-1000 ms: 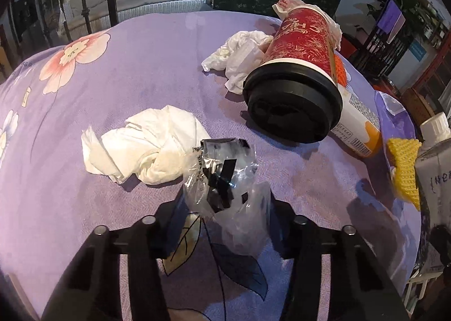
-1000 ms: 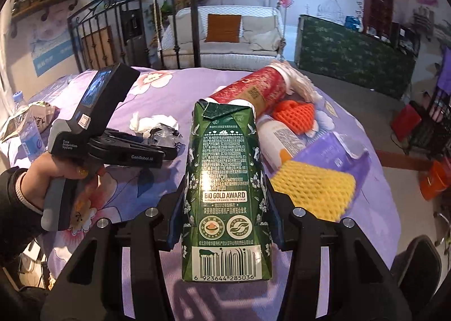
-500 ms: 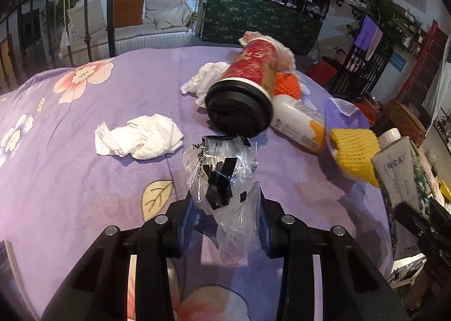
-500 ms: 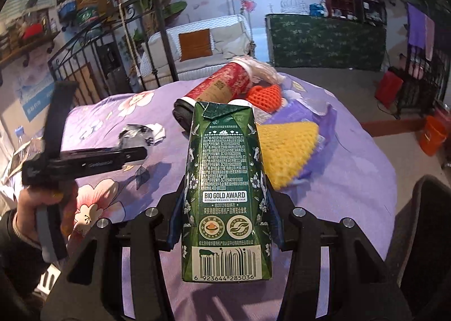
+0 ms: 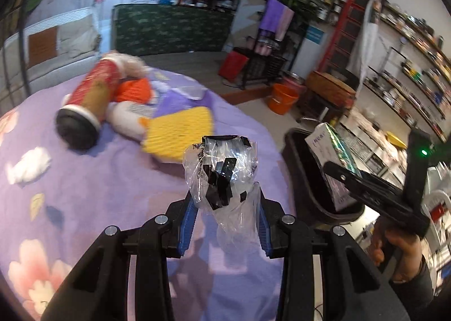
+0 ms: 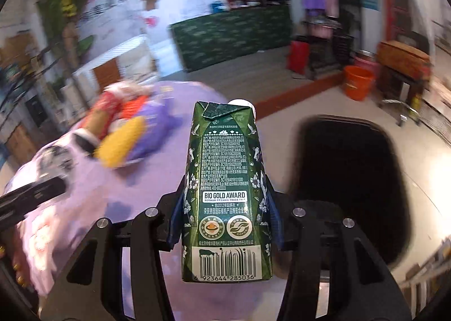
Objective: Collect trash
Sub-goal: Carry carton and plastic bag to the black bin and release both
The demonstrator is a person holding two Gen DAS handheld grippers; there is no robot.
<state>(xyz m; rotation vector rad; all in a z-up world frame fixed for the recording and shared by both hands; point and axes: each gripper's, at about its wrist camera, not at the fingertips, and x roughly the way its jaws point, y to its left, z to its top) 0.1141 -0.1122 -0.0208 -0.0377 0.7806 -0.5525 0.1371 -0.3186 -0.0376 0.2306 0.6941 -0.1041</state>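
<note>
on the far left of the purple flowered tablecloth (image 5: 93,180) a crumpled tissue (image 5: 28,164) was left lying, with a red cup (image 5: 87,101), an orange net (image 5: 132,89), a white bottle (image 5: 125,120) and a yellow foam net (image 5: 179,132) piled further in, all untouched. the left gripper (image 5: 225,219) was seen pinching a crumpled clear plastic wrapper (image 5: 222,177) with black tape, lifted above the cloth; its jaws had just been closing, with the wrapper between them. to the right, off the table edge, a black bin (image 6: 352,180) was seen on the floor. the right gripper (image 6: 225,216) was clamped on a green milk carton (image 6: 225,194), held upright beside the bin's mouth in the right wrist view and partly over its rim in the left. the step in hand was judged as carrying both pieces to the bin. next, each piece would need to be brought over the opening and the jaws spread, carton first as it was nearer; the light wrapper might cling to the pads.
</note>
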